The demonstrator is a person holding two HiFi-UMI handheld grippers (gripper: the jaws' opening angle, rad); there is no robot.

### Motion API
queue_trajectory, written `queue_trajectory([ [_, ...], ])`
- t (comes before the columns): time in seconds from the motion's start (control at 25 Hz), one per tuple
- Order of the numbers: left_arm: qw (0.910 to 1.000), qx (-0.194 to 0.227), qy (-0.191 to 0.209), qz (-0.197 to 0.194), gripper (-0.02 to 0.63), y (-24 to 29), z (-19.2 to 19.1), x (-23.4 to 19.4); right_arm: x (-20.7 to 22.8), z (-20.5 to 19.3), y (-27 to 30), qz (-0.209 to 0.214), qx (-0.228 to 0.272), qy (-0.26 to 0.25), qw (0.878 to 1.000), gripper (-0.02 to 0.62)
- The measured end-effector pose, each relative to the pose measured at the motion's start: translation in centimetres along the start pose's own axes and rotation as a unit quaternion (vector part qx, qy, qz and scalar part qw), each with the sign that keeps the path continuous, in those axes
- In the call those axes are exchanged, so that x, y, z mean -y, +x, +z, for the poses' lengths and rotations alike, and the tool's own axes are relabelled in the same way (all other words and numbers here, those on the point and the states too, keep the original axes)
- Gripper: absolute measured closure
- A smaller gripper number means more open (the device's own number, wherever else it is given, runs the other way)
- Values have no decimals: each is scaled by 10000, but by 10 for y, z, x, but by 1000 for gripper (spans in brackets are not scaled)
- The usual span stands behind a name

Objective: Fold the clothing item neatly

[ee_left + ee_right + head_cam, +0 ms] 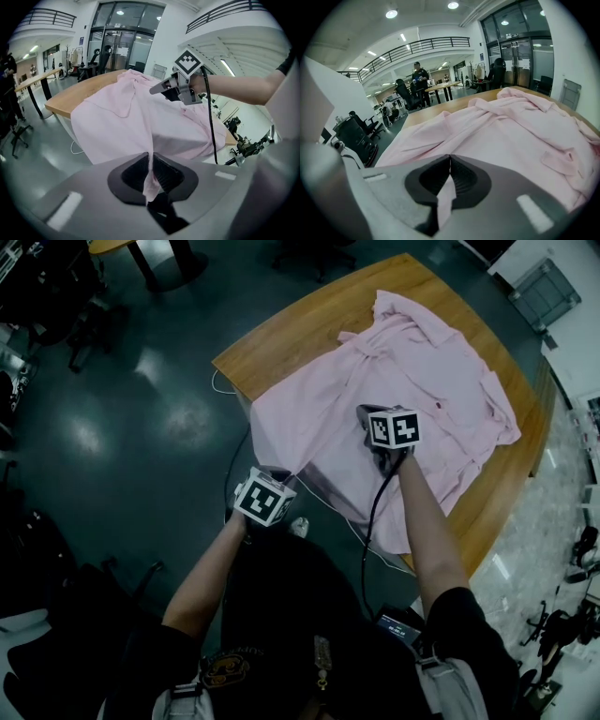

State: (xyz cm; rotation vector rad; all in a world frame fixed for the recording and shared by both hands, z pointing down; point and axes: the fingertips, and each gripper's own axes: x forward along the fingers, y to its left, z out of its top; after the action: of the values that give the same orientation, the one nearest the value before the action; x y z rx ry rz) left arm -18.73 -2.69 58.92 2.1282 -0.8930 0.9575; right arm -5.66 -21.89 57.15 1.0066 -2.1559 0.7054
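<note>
**A:** Where do we stand with the shirt (422, 381)?

**B:** It lies spread over the table (281, 334), collar toward the far end. It is rumpled rather than flat, and its near side hangs over the table's near edge. No fold shows yet, so we judge we are at the very start, taking hold for the first fold.

**A:** And our grippers?

**B:** Both are clamped on cloth. The left gripper (151, 174) has its jaws almost together on a thin pinch of the hanging edge, low by the table's near-left corner. The right gripper (449, 180) has its jaws fully together on a strip of the same shirt, further in, over the cloth near its middle.

**A:** So we have two holds on one side of the shirt. What does the next move ask of us?

**B:** We think we should raise both pinches together and keep the edge between them taut, so it comes up as a straight line. Then we carry it across toward the far side and lay it down square.

**A:** Anything to watch?

**B:** The two holds sit at different heights, so we should level them first or the fold will run crooked. The right gripper's cable (375, 512) hangs close to the cloth, so we should keep it out of the fold.
</note>
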Motion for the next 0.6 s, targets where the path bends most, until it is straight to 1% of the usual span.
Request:
queue_trajectory([
  [0.04,10000,-36,-41,-40,560,4,-4,2,0,-1,1,-4,26,39,10000,591],
  [0.2,9998,-106,-14,-174,480,7,-11,10,8,3,4,-75,199,243,9995,566],
  [0.4,10000,37,-16,-48,476,-1,1,1,31,21,7,-285,386,476,9977,537],
  [0.6,9993,353,29,112,492,-5,44,-27,59,46,13,-593,503,634,9950,537],
])
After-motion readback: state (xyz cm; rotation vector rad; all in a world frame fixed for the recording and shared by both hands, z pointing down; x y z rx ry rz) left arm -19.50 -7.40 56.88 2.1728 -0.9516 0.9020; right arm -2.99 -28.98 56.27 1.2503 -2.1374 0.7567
